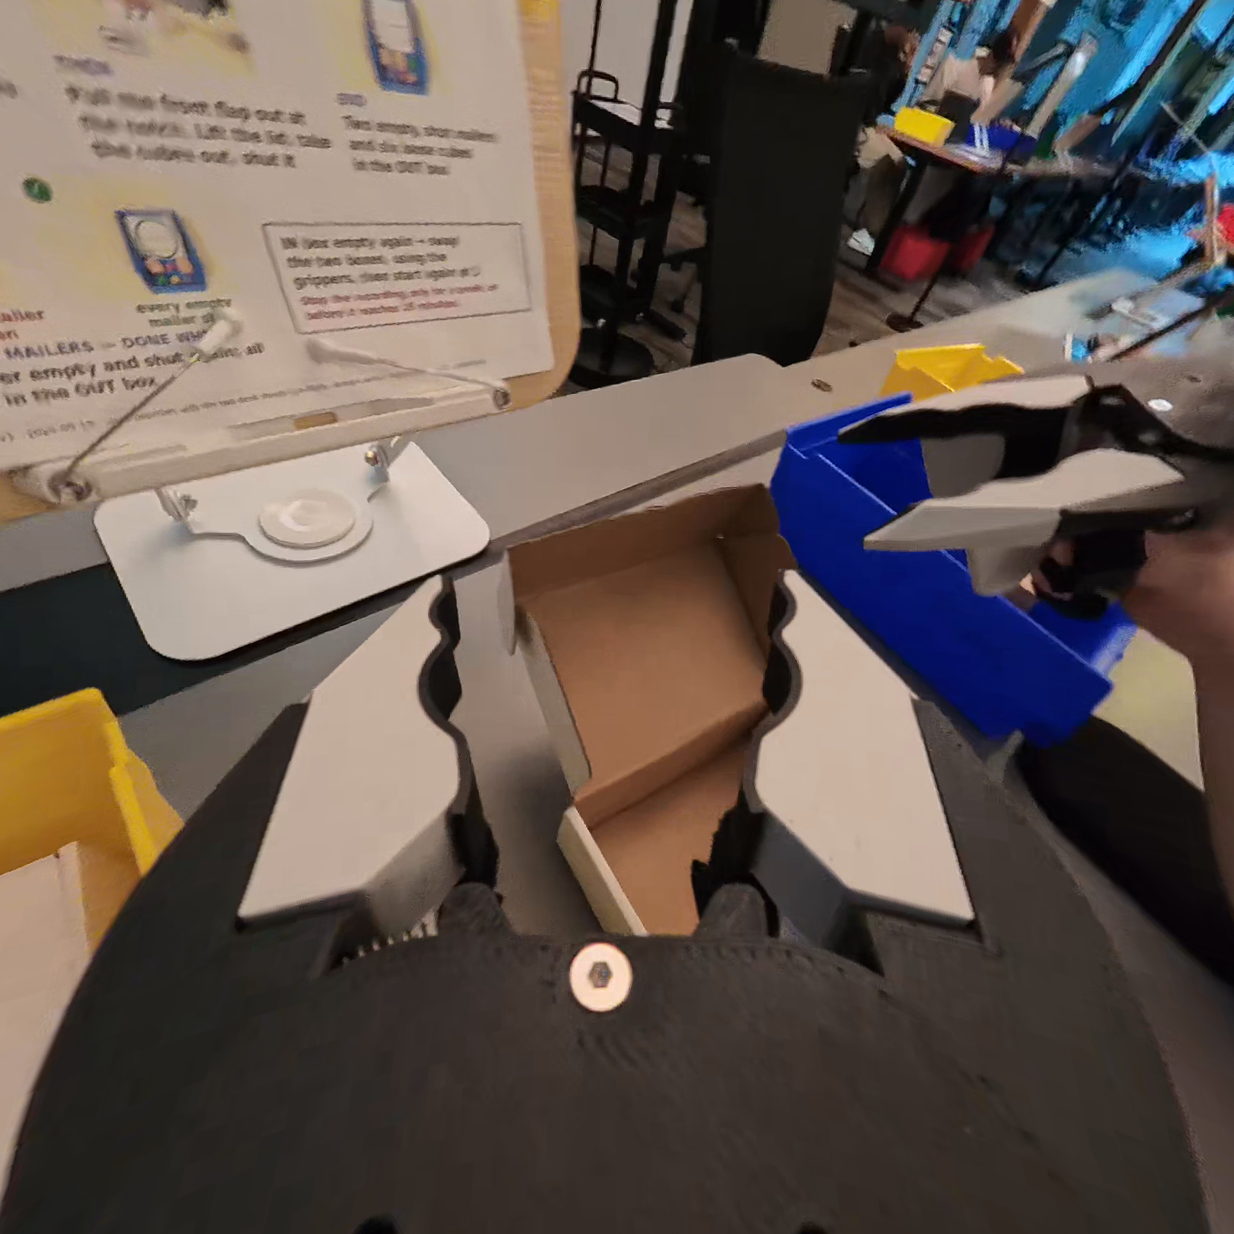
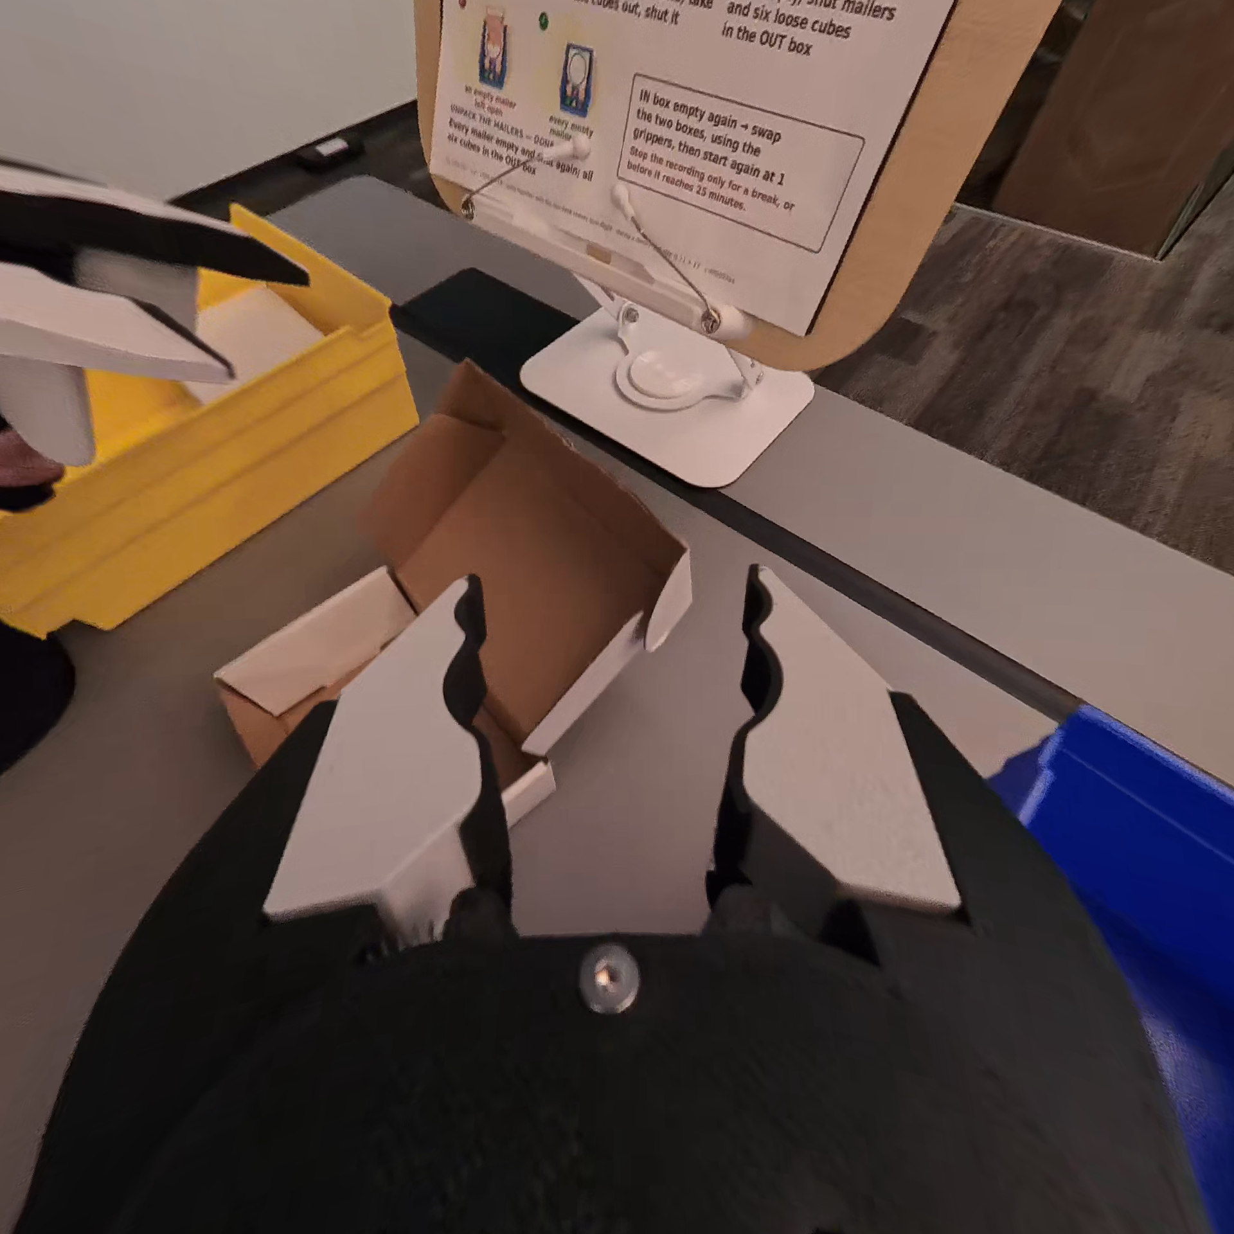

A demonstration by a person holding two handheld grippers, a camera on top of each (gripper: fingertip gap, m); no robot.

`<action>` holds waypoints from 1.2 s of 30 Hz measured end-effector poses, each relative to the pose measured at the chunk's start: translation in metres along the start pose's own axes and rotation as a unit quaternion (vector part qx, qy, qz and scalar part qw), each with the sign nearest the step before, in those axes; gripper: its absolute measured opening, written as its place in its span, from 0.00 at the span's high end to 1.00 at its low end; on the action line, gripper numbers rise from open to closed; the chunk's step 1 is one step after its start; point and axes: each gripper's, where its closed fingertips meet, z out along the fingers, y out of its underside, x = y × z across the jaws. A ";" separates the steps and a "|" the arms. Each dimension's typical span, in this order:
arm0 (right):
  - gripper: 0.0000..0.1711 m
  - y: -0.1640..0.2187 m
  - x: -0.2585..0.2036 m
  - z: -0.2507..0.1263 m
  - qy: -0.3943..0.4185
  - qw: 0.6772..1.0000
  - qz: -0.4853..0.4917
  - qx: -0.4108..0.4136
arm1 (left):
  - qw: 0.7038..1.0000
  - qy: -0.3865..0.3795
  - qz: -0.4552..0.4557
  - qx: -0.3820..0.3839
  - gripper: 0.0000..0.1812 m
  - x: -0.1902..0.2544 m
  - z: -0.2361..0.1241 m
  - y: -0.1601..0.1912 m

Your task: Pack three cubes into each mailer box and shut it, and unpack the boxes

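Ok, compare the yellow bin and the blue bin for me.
Colour: the yellow bin is yellow, the blue bin is blue.
Side: the yellow bin sits left of the open mailer box, the blue bin right of it.
Contents: the yellow bin holds something white; the blue bin's inside is mostly hidden.
Shared: both are open-topped plastic bins on the grey table.
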 end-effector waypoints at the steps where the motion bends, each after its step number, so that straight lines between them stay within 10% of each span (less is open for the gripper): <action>1: 0.55 0.000 -0.001 0.005 -0.002 1.000 -0.003 0.003 | 1.000 -0.003 -0.018 -0.001 0.48 -0.008 0.005 0.003; 8: 0.55 0.026 0.014 0.028 0.035 0.998 0.017 -0.047 | 0.997 -0.023 -0.028 -0.071 0.48 -0.035 0.038 0.053; 17: 0.59 0.045 -0.026 0.037 -0.110 0.984 0.114 -0.081 | 0.990 0.076 -0.079 -0.093 0.51 0.003 0.055 0.072; 36: 0.67 0.066 -0.092 -0.028 -0.127 0.991 -0.012 0.035 | 0.981 -0.019 0.177 -0.077 0.39 0.063 -0.008 0.115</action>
